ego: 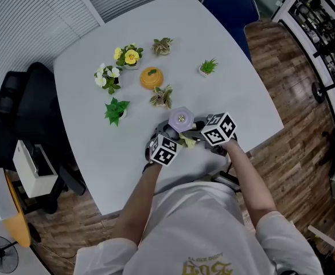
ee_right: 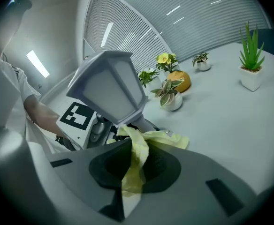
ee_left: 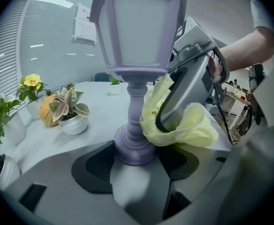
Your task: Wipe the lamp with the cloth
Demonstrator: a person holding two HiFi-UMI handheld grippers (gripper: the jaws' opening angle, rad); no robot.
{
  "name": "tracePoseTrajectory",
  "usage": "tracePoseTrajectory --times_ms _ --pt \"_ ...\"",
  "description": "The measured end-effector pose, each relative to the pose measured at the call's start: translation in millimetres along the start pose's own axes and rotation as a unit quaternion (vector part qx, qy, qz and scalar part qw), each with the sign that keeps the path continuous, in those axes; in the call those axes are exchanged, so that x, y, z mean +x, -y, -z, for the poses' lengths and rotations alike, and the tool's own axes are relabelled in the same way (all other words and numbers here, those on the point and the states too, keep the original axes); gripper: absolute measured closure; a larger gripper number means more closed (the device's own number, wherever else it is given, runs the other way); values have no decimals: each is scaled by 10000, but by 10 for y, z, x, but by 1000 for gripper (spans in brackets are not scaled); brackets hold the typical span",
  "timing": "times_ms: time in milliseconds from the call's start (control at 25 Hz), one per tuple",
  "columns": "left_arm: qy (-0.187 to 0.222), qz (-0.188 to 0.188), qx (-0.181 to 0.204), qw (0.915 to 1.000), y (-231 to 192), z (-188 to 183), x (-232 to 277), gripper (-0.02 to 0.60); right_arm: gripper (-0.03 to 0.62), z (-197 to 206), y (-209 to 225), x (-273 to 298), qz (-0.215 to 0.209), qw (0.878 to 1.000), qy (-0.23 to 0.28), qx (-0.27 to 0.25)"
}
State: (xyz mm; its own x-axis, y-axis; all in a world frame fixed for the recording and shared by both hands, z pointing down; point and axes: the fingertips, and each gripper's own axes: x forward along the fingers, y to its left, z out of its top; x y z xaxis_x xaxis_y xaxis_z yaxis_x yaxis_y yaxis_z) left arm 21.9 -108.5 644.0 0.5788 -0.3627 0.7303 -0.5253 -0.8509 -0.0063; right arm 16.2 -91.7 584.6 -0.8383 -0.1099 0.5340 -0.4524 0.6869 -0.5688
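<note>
A lavender lantern-shaped lamp (ego: pixel 180 119) stands upright near the table's front edge. In the left gripper view its round base (ee_left: pixel 133 146) sits between the jaws of my left gripper (ee_left: pixel 136 156), which is shut on it. My right gripper (ee_right: pixel 137 161) is shut on a pale yellow cloth (ee_right: pixel 136 149). The cloth (ee_left: pixel 184 130) is bunched against the lamp's stem just under the lantern head (ee_right: pixel 111 88), on the lamp's right side. In the head view both grippers, left (ego: pixel 164 149) and right (ego: pixel 219 129), sit close together at the lamp, with the cloth (ego: pixel 187 140) between them.
Several small potted plants stand behind the lamp: a variegated one (ego: pixel 162 97), a green leafy one (ego: pixel 116 110), white flowers (ego: pixel 107 76), yellow flowers (ego: pixel 128 56). An orange round object (ego: pixel 151 78) sits among them. A blue chair (ego: pixel 230 4) is at the far side and a black chair (ego: pixel 24 113) at the left.
</note>
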Motion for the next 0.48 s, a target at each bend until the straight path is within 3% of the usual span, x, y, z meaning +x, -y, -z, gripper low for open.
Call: tracePoseTrajectory --times_ms 480 --pt "3 19 17 10000 2 8 -2 278 543 87 148 -30 107 9997 -82 222"
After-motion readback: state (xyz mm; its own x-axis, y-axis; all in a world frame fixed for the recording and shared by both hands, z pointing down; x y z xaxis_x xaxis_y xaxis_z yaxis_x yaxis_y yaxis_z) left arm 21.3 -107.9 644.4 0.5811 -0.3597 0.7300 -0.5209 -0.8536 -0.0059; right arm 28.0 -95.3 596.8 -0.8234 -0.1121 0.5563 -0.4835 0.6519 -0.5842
